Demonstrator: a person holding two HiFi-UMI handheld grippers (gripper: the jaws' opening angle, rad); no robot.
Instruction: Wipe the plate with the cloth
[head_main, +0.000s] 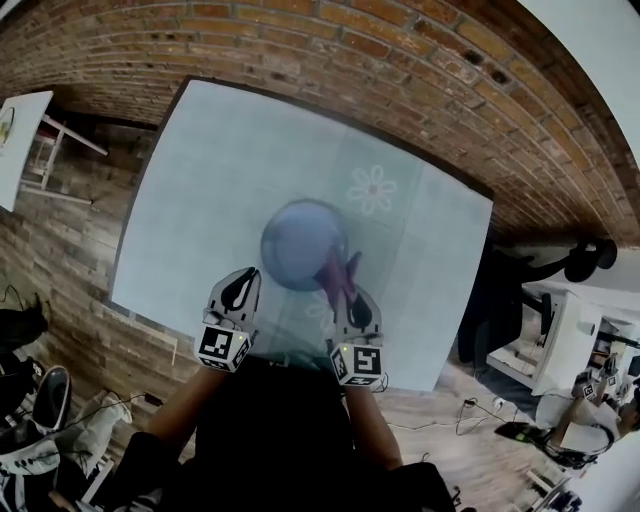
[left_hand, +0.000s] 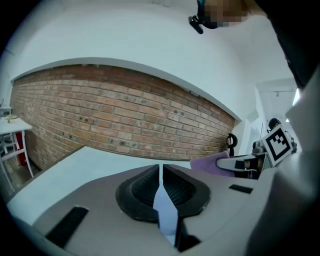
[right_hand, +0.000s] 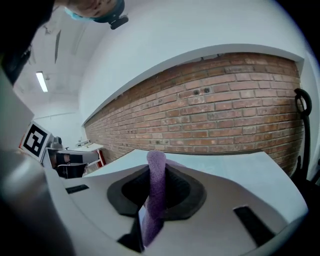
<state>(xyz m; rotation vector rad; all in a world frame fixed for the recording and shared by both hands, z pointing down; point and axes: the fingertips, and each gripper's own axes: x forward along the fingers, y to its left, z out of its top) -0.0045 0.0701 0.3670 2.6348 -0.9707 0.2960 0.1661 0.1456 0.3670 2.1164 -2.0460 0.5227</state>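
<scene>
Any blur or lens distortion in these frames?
Head view: round pale-blue plate smeared by blur, brick wall bowed by fisheye. Left gripper view: wall crisp but arched. Right gripper view: purple cloth in the jaws slightly soft, wall arched too.

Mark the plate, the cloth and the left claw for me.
plate (head_main: 298, 240): head view, middle of its face.
cloth (right_hand: 156, 185): right gripper view, its upright fold.
left claw (left_hand: 160, 172): left gripper view, where its tips meet.
</scene>
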